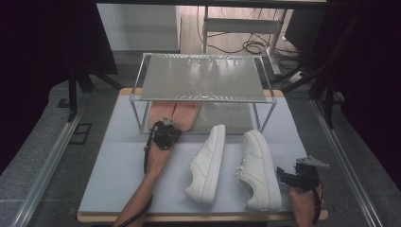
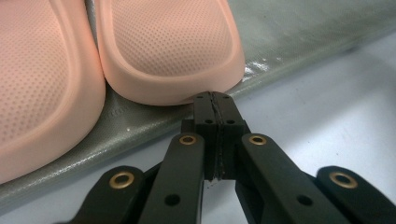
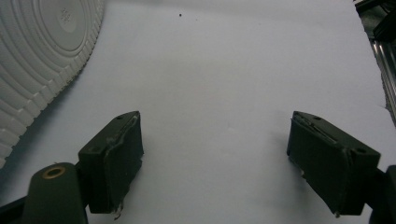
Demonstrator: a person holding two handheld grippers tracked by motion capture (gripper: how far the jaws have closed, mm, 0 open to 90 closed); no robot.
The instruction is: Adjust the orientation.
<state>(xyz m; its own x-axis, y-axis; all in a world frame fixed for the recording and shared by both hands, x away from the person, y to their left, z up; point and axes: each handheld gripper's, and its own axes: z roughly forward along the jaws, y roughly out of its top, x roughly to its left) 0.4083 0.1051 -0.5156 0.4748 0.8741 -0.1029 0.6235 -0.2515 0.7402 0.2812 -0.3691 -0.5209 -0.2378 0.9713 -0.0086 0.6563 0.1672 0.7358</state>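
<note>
A pale blue-grey table (image 1: 118, 175) carries a metal rack (image 1: 203, 78) at its far side. Just ahead of the left gripper (image 1: 165, 128), two pink slippers (image 1: 172, 115) lie side by side on the rack's lower shelf. Between the two grippers, two white sneakers (image 1: 231, 163) rest on the table; the right-hand one lies beside the right gripper (image 1: 283, 175).

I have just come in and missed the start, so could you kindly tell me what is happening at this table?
A person is putting shoes onto a small two-level rack. The pink slippers already lie on its lower shelf, and the left gripper, jaws shut and holding nothing, has its tip right at the edge of one slipper. Two white sneakers still lie on the table in front of the rack. The right gripper sits beside the right-hand sneaker, jaws open and empty.
</note>
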